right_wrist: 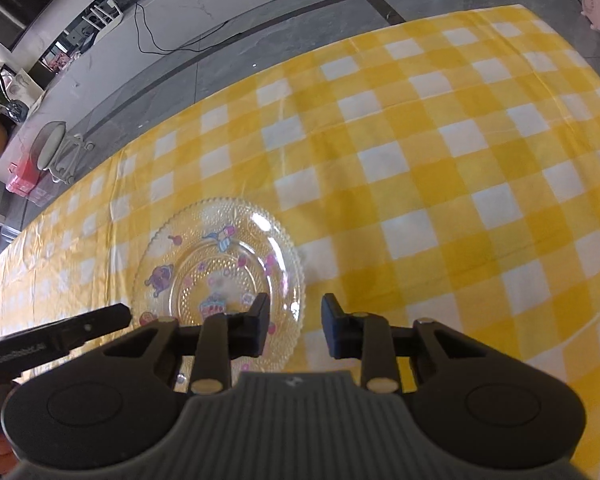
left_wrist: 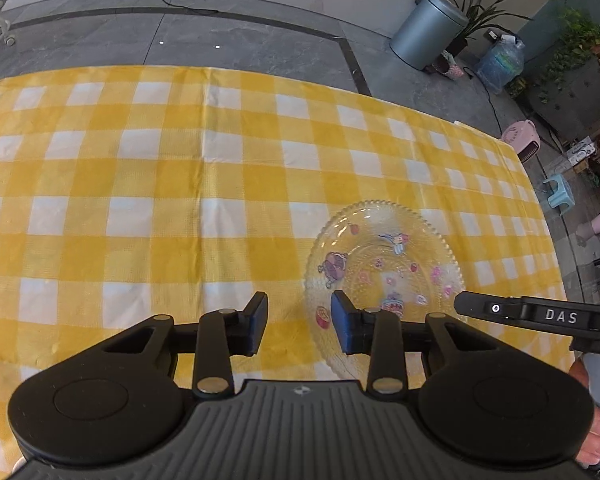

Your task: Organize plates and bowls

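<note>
A clear round glass plate [left_wrist: 384, 276] with a beaded rim and pink and purple cartoon prints lies flat on the yellow-and-white checked tablecloth [left_wrist: 172, 184]. The left gripper [left_wrist: 299, 324] hangs above the plate's left edge, jaws spread with nothing between them; its right finger [left_wrist: 346, 326] hides part of that rim, and the gripper body cuts off the plate's near edge. The right gripper [right_wrist: 295, 326] hangs over the plate's right edge, jaws likewise apart and empty, its left finger [right_wrist: 260, 326] covering some of the printed glass. Each gripper shows only partly in the other's view. The right wrist view is slightly blurred, so the prints there are hard to read.
</note>
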`<move>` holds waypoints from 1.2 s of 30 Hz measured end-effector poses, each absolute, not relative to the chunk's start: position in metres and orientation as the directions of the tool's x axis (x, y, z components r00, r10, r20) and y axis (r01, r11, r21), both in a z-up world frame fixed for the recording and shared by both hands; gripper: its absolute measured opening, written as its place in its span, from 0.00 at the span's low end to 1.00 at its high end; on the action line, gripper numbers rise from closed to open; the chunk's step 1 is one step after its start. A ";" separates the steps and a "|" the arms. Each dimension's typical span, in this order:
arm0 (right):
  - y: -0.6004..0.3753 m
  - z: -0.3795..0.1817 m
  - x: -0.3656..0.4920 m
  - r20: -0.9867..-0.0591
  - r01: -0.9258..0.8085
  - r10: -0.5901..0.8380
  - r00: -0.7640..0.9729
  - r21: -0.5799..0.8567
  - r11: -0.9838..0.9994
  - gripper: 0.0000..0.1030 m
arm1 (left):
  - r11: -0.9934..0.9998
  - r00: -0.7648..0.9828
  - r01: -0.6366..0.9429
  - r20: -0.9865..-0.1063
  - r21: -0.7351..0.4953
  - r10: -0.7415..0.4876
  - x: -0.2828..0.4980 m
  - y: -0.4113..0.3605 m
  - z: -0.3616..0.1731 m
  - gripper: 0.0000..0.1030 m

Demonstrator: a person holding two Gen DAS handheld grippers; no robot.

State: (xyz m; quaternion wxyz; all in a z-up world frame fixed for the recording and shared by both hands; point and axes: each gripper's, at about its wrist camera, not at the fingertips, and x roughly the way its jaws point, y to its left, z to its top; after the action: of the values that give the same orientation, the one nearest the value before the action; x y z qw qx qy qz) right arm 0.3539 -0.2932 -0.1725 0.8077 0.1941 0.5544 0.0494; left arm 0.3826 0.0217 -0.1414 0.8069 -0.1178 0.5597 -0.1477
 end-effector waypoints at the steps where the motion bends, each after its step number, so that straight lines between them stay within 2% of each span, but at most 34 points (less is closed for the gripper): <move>1: -0.294 -0.174 0.356 -0.871 0.130 0.304 0.385 0.377 0.917 0.23 | 0.928 0.329 0.101 -0.868 -0.358 -0.371 0.384 0.022 -0.144 0.38; 7: -0.295 -0.185 0.362 -0.868 0.113 0.320 0.379 0.386 0.915 0.17 | 0.921 0.357 0.073 -0.852 -0.384 -0.383 0.389 0.027 -0.149 0.26; 12: -0.297 -0.190 0.363 -0.854 0.114 0.345 0.389 0.416 0.902 0.16 | 0.909 0.340 0.081 -0.846 -0.408 -0.410 0.392 0.021 -0.152 0.24; 14: -0.297 -0.192 0.363 -0.851 0.115 0.355 0.386 0.426 0.897 0.10 | 0.908 0.336 0.080 -0.846 -0.412 -0.413 0.393 0.019 -0.152 0.19; 17: -0.299 -0.192 0.360 -0.845 0.121 0.362 0.393 0.437 0.891 0.10 | 0.906 0.335 0.069 -0.846 -0.417 -0.415 0.393 0.018 -0.153 0.13; 24: -0.299 -0.192 0.357 -0.844 0.136 0.365 0.392 0.446 0.885 0.09 | 0.924 0.341 0.082 -0.861 -0.372 -0.377 0.386 0.012 -0.147 0.11; 36: -0.304 -0.171 0.322 -0.823 0.125 0.404 0.399 0.485 0.866 0.08 | 0.924 0.372 0.057 -0.851 -0.377 -0.370 0.349 0.013 -0.118 0.11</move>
State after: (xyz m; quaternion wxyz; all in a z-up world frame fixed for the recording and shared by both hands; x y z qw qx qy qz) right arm 0.3223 -0.3038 -0.1710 0.7998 0.2442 0.5414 0.0870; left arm 0.3487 0.0135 -0.1179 0.8157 -0.1438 0.5448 -0.1308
